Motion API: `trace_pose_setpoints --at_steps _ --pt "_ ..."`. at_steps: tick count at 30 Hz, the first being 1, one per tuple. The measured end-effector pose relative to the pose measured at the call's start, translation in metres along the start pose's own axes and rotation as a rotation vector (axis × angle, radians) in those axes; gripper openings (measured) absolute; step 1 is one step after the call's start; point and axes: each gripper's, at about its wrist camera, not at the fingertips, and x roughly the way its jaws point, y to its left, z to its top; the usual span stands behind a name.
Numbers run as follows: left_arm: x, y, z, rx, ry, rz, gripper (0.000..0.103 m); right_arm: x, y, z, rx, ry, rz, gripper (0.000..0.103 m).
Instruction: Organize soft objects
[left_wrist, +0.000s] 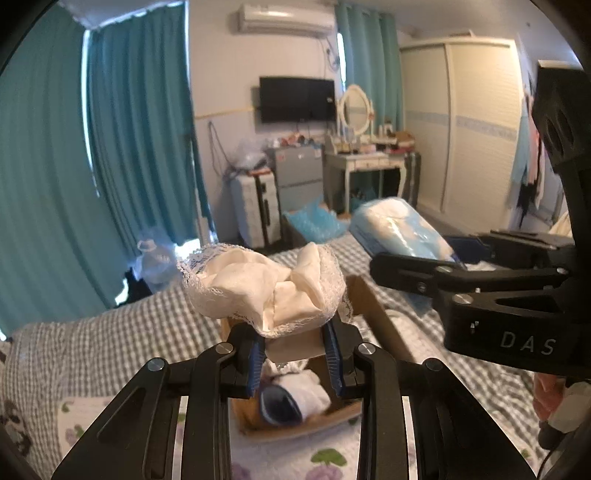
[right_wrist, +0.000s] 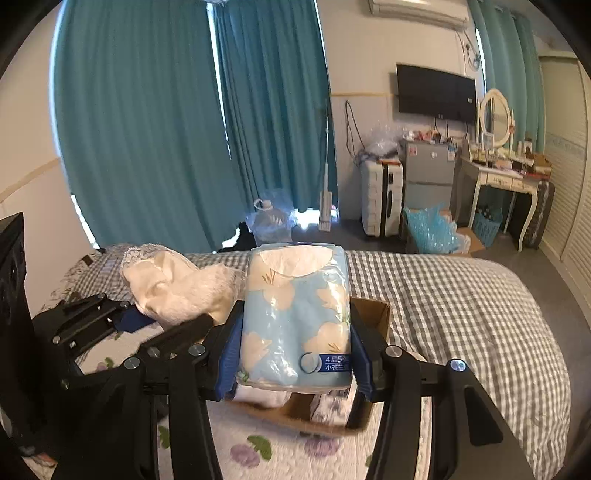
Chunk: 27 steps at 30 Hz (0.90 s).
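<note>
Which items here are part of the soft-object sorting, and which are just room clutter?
In the job: cream lace-trimmed cloth bundle in left gripper; blue flowered tissue pack in right gripper; open cardboard box on bed.

Lying about: clear water jug; white suitcase; blue bubble wrap.

The cardboard box (right_wrist: 373, 317) sits on the bed (right_wrist: 461, 302), with folded cloths (left_wrist: 306, 391) lying inside it. Above the box, the left gripper (left_wrist: 295, 354) holds a lace-edged bundle (left_wrist: 264, 286), and to its right the right gripper (right_wrist: 293, 363) holds a tissue pack (right_wrist: 295, 317) between its fingers. Beyond the foot of the bed, a water jug (right_wrist: 269, 221) stands on the floor before the curtains (right_wrist: 147, 122). Further right along the far wall stand a suitcase (right_wrist: 380, 197), a small fridge (right_wrist: 428, 166) and a dressing table (right_wrist: 498, 173), with a television (right_wrist: 436, 92) mounted above the fridge.
</note>
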Motion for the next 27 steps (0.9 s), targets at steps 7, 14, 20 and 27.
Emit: trace_pose_setpoints --at_steps 7,14,20,27 --pt "0.076 0.004 -0.012 -0.018 0.075 -0.009 0.028 0.076 -0.03 -0.009 0.028 0.073 -0.012 0.052" --pt "0.131 0.019 -0.032 -0.122 0.222 -0.044 0.031 0.129 -0.051 -0.034 0.055 0.07 -0.039 0.094" --pt "0.132 0.004 -0.046 -0.069 0.295 0.042 0.049 0.133 -0.068 -0.041 0.131 0.069 -0.024 0.094" --pt "0.108 -0.005 -0.036 -0.062 0.287 0.123 0.059 0.078 -0.066 -0.033 0.101 0.039 -0.058 0.094"
